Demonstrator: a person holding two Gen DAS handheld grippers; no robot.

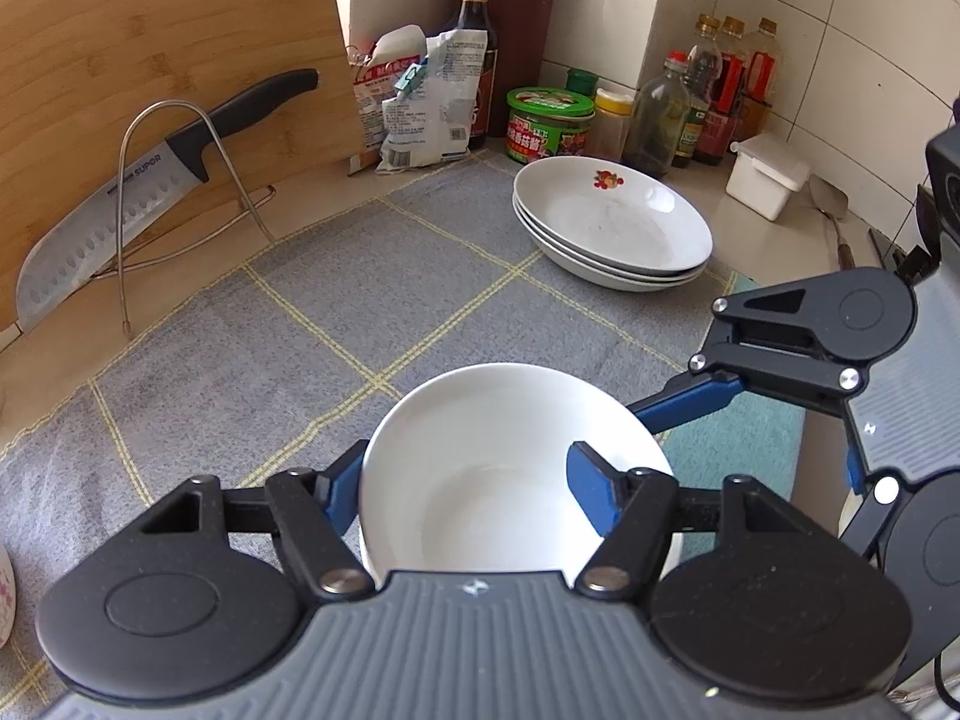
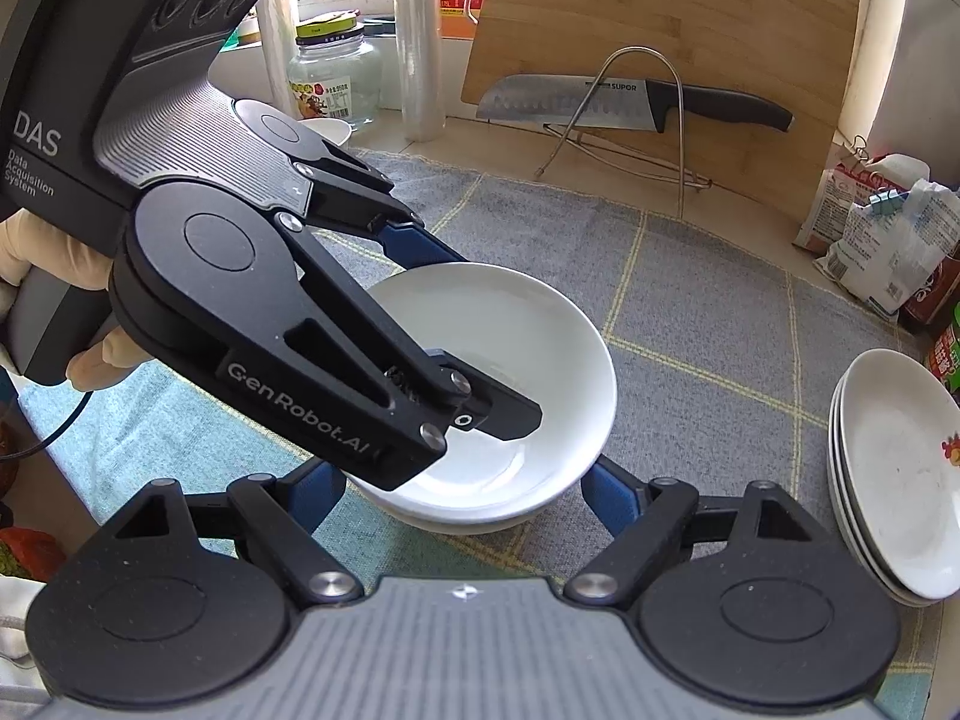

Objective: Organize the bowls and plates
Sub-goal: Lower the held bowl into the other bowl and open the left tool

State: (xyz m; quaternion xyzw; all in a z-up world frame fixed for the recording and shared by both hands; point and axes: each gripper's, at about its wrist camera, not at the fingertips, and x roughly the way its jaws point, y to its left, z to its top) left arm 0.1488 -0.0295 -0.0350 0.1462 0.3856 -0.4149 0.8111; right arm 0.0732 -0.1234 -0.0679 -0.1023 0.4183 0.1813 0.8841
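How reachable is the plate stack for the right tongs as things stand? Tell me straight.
Probably yes. The right tongs stand open and empty astride the stacked bowls, and only bare grey cloth lies between them and the plate stack on their right; the left tongs reach in from the opposite side.

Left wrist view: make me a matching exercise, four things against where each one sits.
Things:
1. SUPOR knife
2. white bowl
3. stack of plates
4. green-lidded tub

Places:
A. on the grey cloth, red print on the top one
B. beside the sauce bottles
C. in the wire rack, against the cutting board
D. straddled at its rim by the left gripper

Pairs: 1-C, 2-D, 3-A, 4-B
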